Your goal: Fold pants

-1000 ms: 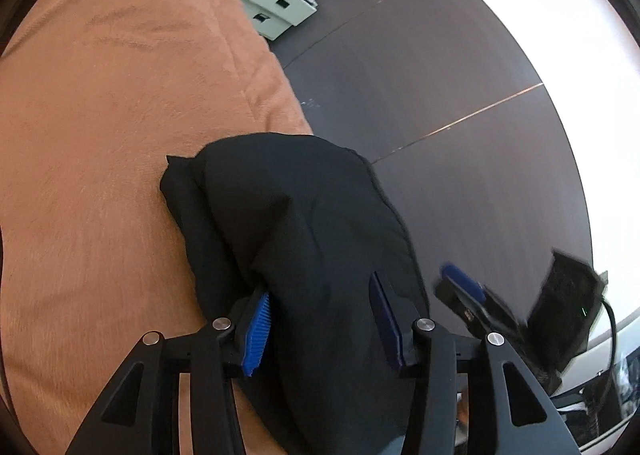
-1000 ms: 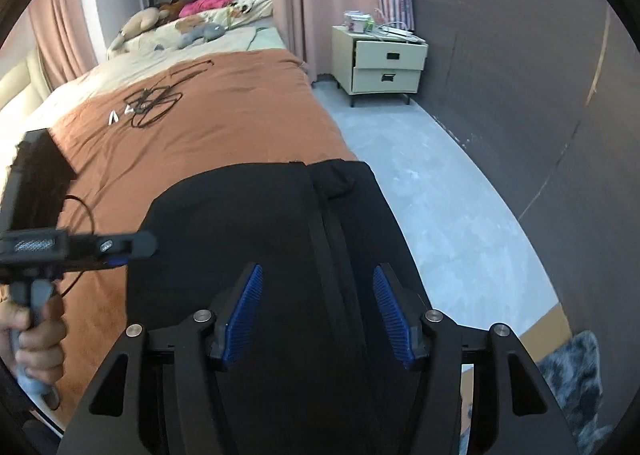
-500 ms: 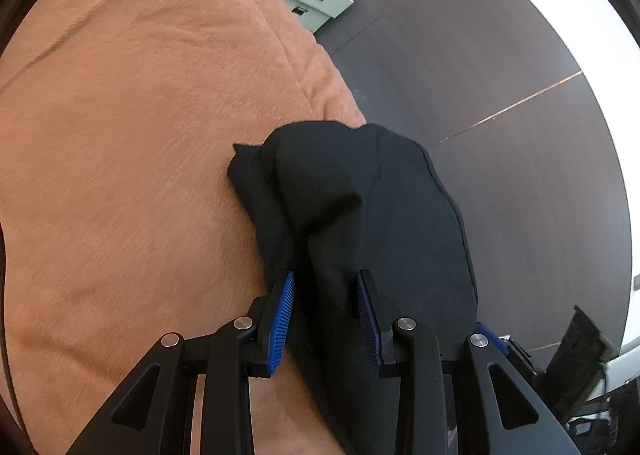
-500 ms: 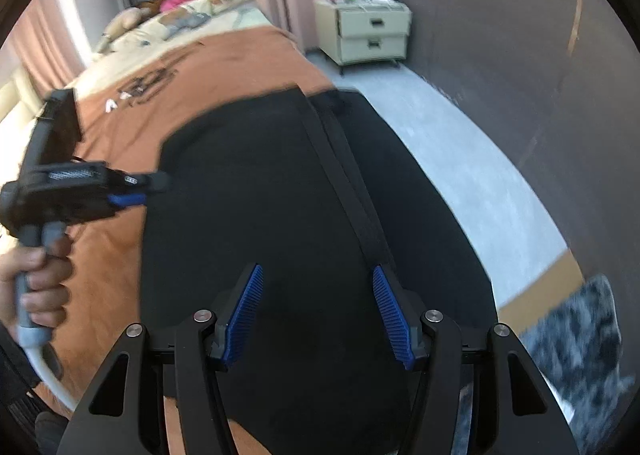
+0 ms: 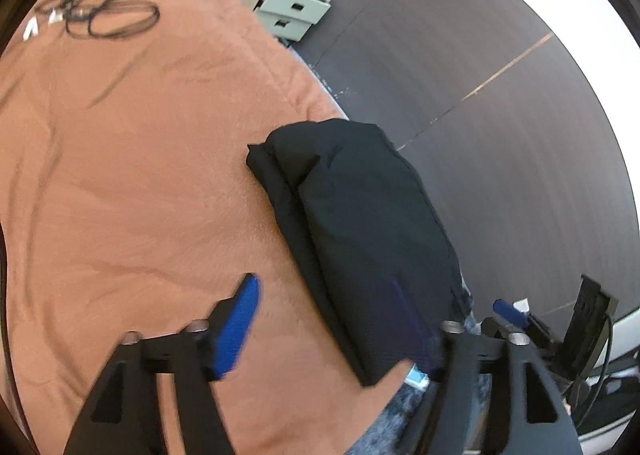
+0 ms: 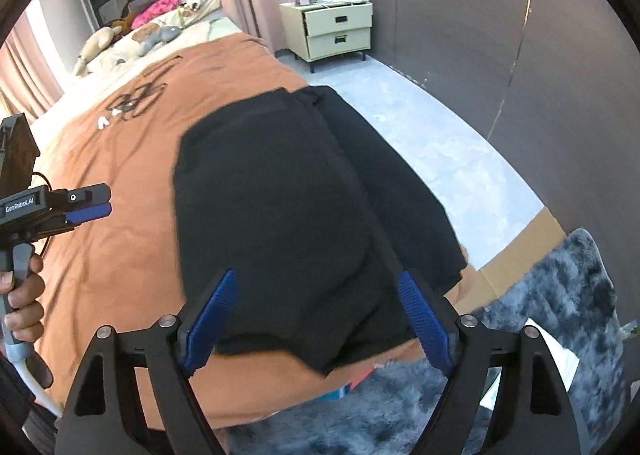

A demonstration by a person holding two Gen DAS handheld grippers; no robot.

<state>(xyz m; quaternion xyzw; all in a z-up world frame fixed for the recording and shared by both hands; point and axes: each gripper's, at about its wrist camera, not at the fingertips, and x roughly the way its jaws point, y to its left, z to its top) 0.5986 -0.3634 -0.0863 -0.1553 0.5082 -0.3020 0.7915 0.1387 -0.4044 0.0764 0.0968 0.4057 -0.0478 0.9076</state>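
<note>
The left tongs (image 5: 324,319) are spread wide and grasp nothing; their left blue pad (image 5: 240,323) hangs over bare orange blanket, and the right pad lies blurred over the near edge of the pants (image 5: 360,223). In the right wrist view the left tongs (image 6: 86,207) appear side-on at the far left, pointing level across the bed, with the person's hand (image 6: 22,295) wrapped round the grip below them.

The right tongs (image 6: 316,319) are also released, their blue pads well apart over the near hem of the pants (image 6: 288,207); whether the pads touch the cloth cannot be told.

The black pants lie folded into a long bundle straight ahead of both tongs, along the right edge of the bed (image 6: 120,255), one end near the tongs and the other stretching away. A narrower strip of fabric runs along the bundle's right side beside the bed's edge.

Further out on the orange blanket, ahead and to the left, lies a tangle of black cable (image 6: 136,97). Beyond it, soft toys and pillows sit at the head of the bed. Ahead to the right a pale two-drawer nightstand (image 6: 336,31) stands on the grey floor against a dark wall. Below the right tongs a shaggy grey rug (image 6: 540,335) covers the floor beside the bed.
</note>
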